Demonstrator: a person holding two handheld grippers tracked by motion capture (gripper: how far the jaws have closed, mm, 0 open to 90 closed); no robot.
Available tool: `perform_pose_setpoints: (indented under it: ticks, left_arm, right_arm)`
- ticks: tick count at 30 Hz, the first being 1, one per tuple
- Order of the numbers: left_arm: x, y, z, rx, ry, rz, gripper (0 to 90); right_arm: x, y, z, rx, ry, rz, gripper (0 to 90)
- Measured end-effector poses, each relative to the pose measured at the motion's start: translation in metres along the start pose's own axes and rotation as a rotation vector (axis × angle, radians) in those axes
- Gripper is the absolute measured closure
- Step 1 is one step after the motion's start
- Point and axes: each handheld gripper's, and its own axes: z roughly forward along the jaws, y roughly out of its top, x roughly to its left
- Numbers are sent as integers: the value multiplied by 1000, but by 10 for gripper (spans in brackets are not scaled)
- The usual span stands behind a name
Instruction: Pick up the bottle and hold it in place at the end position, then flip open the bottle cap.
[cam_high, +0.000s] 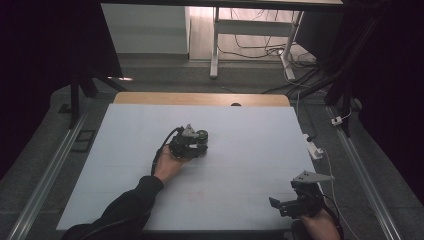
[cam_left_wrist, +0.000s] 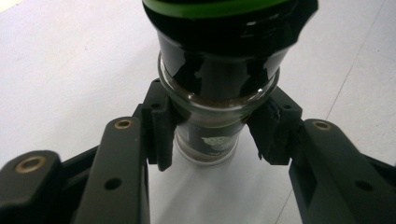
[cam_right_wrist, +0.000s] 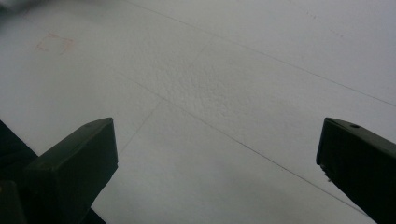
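A glass jar (cam_left_wrist: 219, 79) with a dark label and a green-rimmed black lid stands on the white table sheet (cam_left_wrist: 70, 70). My left gripper (cam_left_wrist: 210, 135) is shut on the jar's lower body, one pad pressing each side. From above, the left gripper (cam_high: 192, 142) sits near the middle of the table with the jar (cam_high: 201, 136) at its tip and a hand behind it. My right gripper (cam_high: 280, 205) rests at the near right corner. Its jaws stand wide apart over bare sheet in the right gripper view (cam_right_wrist: 217, 154), with nothing between them.
The white sheet (cam_high: 240, 165) covers the table, with a wooden strip (cam_high: 200, 98) along the far edge. A faint red square (cam_right_wrist: 55, 43) is drawn on the sheet. A white power strip (cam_high: 314, 148) lies off the right edge. Table legs and cables stand beyond.
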Motion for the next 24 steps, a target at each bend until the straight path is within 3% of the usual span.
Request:
perform_pose_setpoints:
  ticks: [16,24]
  left_arm:
    - [0,-1,0,0,-2,-5,539]
    - [0,-1,0,-5,-2,-8,540]
  right_arm:
    - [-1,0,-6,-68,37,16,0]
    - [3,6,-8,-92,47,2,0]
